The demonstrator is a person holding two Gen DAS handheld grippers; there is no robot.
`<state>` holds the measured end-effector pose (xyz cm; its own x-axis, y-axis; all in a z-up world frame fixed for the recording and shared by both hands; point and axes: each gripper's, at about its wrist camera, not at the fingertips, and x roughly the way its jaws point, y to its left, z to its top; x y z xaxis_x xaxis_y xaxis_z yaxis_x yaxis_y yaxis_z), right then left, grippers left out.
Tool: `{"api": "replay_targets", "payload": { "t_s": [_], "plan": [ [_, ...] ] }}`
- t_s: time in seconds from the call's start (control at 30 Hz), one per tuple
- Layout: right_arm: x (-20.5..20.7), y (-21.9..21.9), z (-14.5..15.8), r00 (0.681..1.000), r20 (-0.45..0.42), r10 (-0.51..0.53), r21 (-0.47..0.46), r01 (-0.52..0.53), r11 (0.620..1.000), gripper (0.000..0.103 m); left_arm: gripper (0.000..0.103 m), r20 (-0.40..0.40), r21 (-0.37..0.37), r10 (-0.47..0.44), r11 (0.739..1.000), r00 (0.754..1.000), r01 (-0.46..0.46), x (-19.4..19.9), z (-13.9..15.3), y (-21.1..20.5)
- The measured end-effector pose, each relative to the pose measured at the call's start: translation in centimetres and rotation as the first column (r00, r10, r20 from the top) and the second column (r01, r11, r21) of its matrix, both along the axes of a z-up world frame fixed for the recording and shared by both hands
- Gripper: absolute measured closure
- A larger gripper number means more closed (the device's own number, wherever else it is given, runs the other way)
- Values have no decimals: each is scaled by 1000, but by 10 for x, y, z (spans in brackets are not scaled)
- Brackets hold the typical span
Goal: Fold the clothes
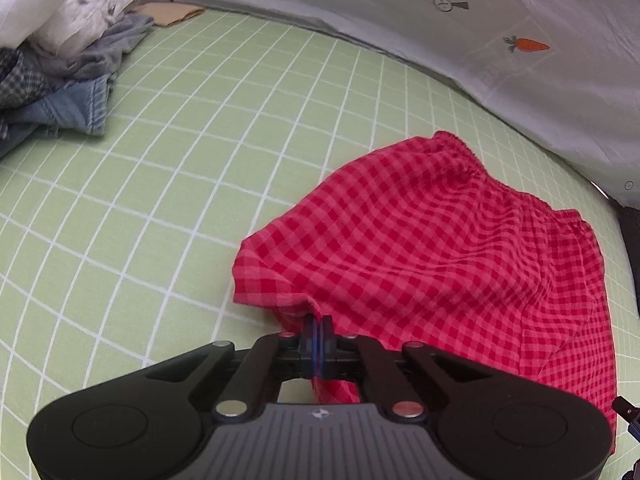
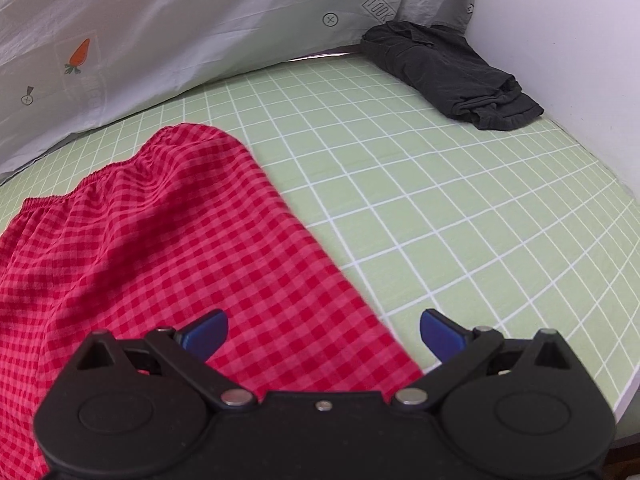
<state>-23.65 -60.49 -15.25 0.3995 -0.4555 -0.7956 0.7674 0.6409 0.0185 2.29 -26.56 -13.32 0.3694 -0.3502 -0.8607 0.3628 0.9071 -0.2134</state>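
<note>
Item: red gingham shorts (image 1: 440, 248), spread on the green grid-patterned sheet (image 1: 160, 200), elastic waistband toward the grey carrot-print cloth (image 1: 400, 8). My left tongs (image 1: 317, 326): clenched on a hem corner. My right tongs (image 2: 324, 334): released, spread wide above the shorts' right edge. Unfolded pile (image 1: 60, 60) far left; dark garment (image 2: 452, 72) far right.

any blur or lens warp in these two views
Left wrist view: sharp, but fisheye bends the green grid sheet lines. Right wrist view: same warp, and the red checked cloth's right edge is smeared by motion near the open right tongs.
</note>
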Motion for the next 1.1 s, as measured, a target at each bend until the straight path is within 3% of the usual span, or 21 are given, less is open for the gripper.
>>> {"api": "replay_targets", "payload": {
  "t_s": [0.1,0.17,0.27,0.37,0.43,0.57,0.7,0.83,1.1],
  "plan": [
    [1,-14,-2,1000,18,-22,-11,22,1000,0,103,61,-37,-110,993,992,112,1,17,-48],
    [5,-24,-8,999,29,-44,1,44,999,0,101,60,-48,-185,981,981,188,3,15,-84],
    [12,-38,-17,996,40,-81,39,79,996,0,95,-21,-66,-267,962,964,265,6,-12,-120],
    [15,-43,-16,996,51,-79,50,76,996,0,91,-61,-56,-215,976,975,212,2,-19,-115],
    [13,-40,-14,997,50,-59,32,58,998,0,79,-16,-97,-183,979,983,181,-6,-9,-94],
    [12,-38,-21,998,25,-53,53,52,997,0,78,47,-96,-40,994,998,44,-10,3,-55],
    [15,-35,-29,999,9,-36,85,35,996,0,78,18,-50,8,999,1000,-7,3,-8,-43],
    [22,-29,-26,1000,2,8,57,-8,998,0,78,31,-84,-14,996,999,17,6,-8,-50],
    [26,-25,-22,1000,-4,26,32,-26,999,0,78,73,-1,-90,996,993,90,9,-17,-73]
  ]
}}
